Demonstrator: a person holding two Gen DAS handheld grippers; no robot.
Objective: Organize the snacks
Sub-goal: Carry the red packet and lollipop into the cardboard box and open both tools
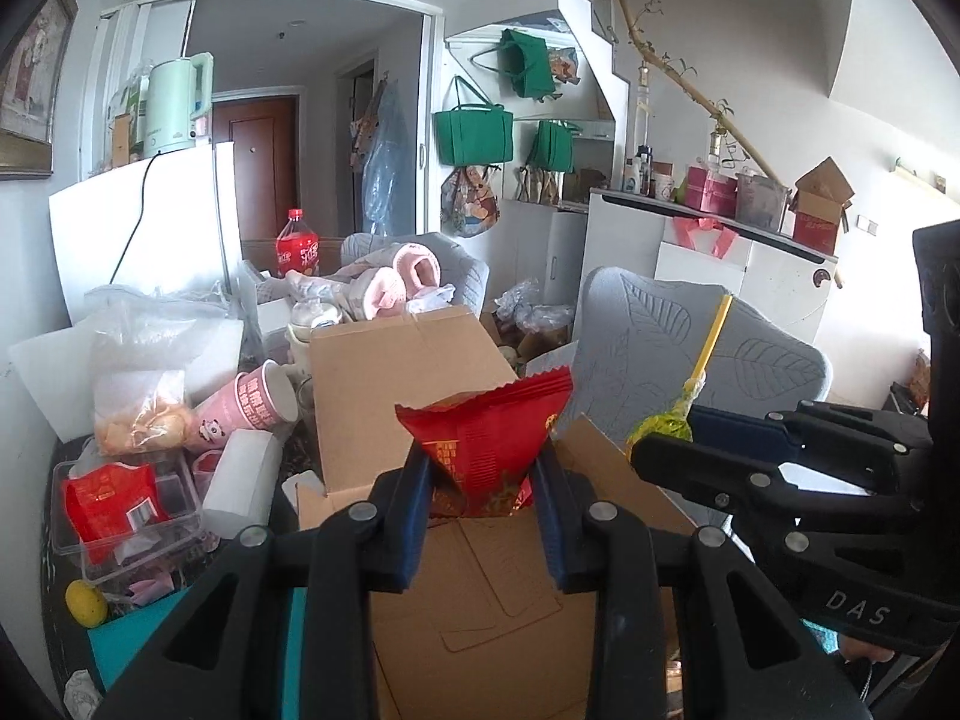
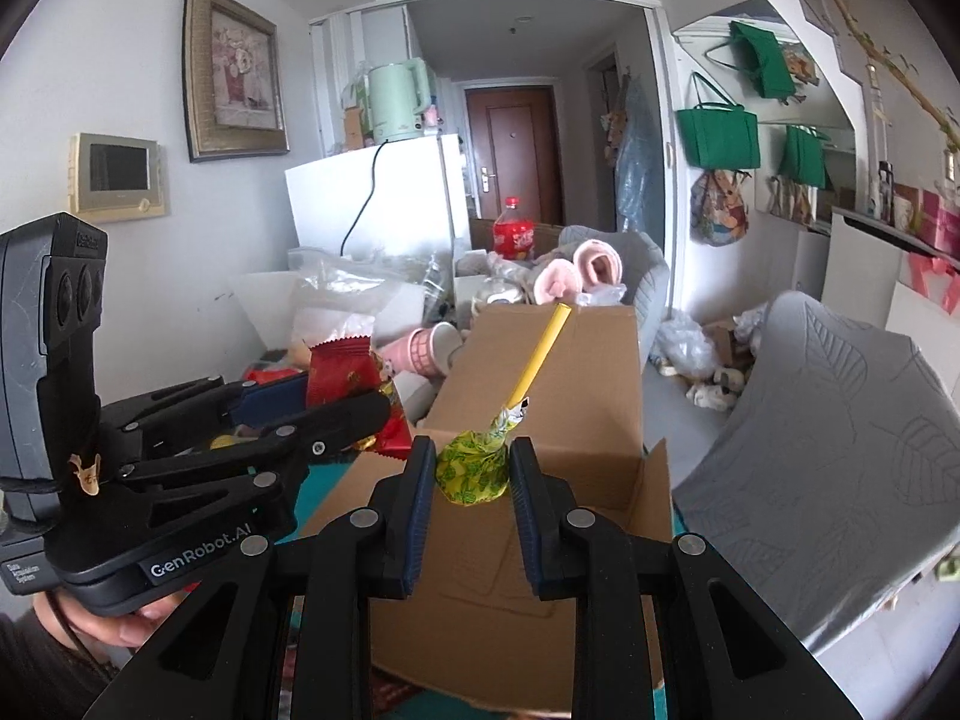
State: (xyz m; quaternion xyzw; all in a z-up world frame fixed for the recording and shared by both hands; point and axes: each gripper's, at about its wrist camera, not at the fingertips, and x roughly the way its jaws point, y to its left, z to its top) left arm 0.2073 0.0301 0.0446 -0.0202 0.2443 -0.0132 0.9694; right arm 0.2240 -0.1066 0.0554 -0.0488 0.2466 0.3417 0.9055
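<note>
My left gripper (image 1: 483, 480) is shut on a red snack packet (image 1: 489, 438) and holds it above an open cardboard box (image 1: 480, 600). My right gripper (image 2: 471, 480) is shut on a green-wrapped lollipop (image 2: 474, 471) with a yellow stick, also above the box (image 2: 558, 372). The right gripper shows at the right of the left wrist view (image 1: 654, 450) with the lollipop (image 1: 663, 426). The left gripper with the red packet (image 2: 342, 372) shows at the left of the right wrist view.
A clear plastic container (image 1: 129, 516) with a red packet sits left of the box. Pink paper cups (image 1: 252, 408), a bag of snacks (image 1: 141, 408), a yellow ball (image 1: 87, 603) and a grey chair (image 1: 690, 348) surround the box. A cola bottle (image 1: 298, 246) stands behind.
</note>
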